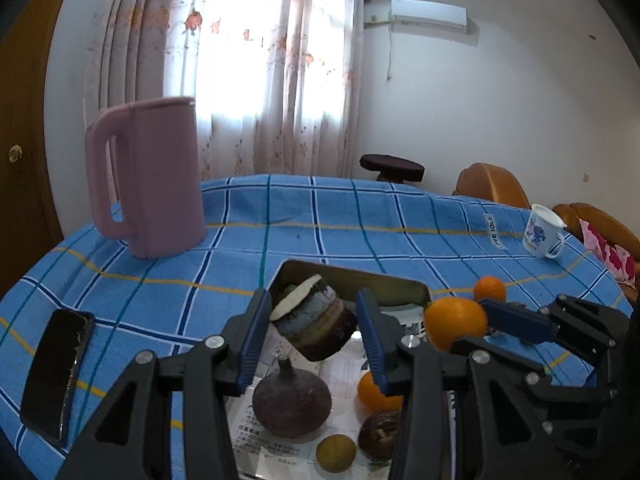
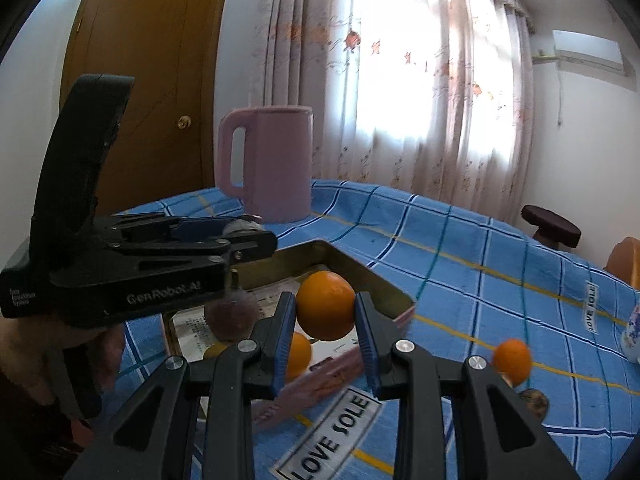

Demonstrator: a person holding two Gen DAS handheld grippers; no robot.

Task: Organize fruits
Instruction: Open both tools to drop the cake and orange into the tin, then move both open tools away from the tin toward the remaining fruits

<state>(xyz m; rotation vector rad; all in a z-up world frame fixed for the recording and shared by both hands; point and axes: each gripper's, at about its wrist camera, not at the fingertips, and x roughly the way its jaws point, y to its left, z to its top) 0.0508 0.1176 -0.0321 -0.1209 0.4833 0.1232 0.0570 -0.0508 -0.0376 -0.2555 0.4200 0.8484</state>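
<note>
A: Jaws first: right gripper (image 2: pixel 325 338) is clamped on a large orange (image 2: pixel 326 306), mid-frame in its own view, just above the tray (image 2: pixel 362 266).

B: And the left gripper (image 1: pixel 312 338)?

A: Pinching a stack of round, cake-like pieces (image 1: pixel 314 322), lifted over the tray's far end, frame centre.

B: How should the orange be placed?

A: Lower it into a bare spot beside the smaller orange (image 2: pixel 298 354), clear of the dark round fruit (image 1: pixel 292 402), then release gently so it won't roll. Another orange (image 2: pixel 512 360) waits on the table (image 2: pixel 500 264), lower right.
</note>
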